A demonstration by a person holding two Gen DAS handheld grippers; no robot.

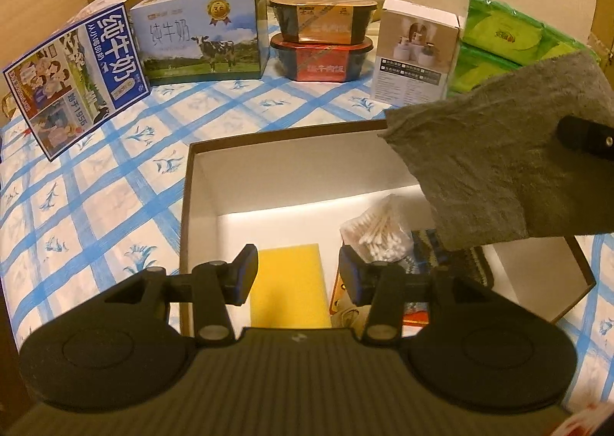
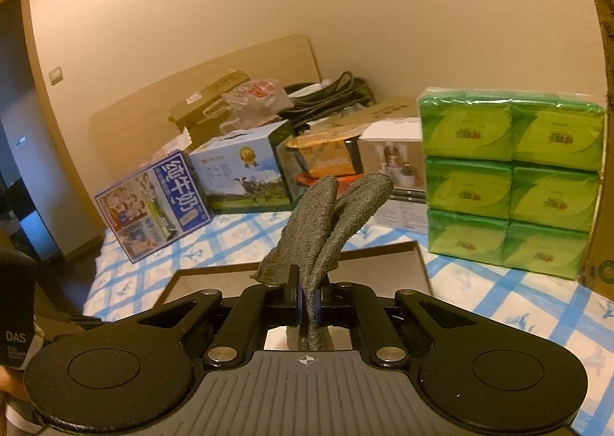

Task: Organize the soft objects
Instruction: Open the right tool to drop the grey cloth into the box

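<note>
An open cardboard box [image 1: 203, 182] with white inner walls lies on the blue-checked sheet. On its floor rest a yellow sponge [image 1: 286, 282], a bag of cotton swabs [image 1: 380, 228] and a patterned fabric piece [image 1: 433, 248]. My left gripper [image 1: 297, 273] hangs open over the sponge, nothing between its pads. A grey cloth [image 1: 499, 167] hangs over the box's right side, pinched by my right gripper [image 2: 307, 298], which is shut on it. In the right wrist view the cloth [image 2: 326, 213] sticks up in two folds above the box rim [image 2: 383, 248].
Behind the box stand two milk cartons [image 1: 76, 79] [image 1: 203, 37], two stacked food bowls [image 1: 322, 37], a white product box [image 1: 414, 56] and green tissue packs [image 2: 510, 179]. A cardboard carton [image 2: 602, 129] is at far right. Bags and boxes pile against the headboard.
</note>
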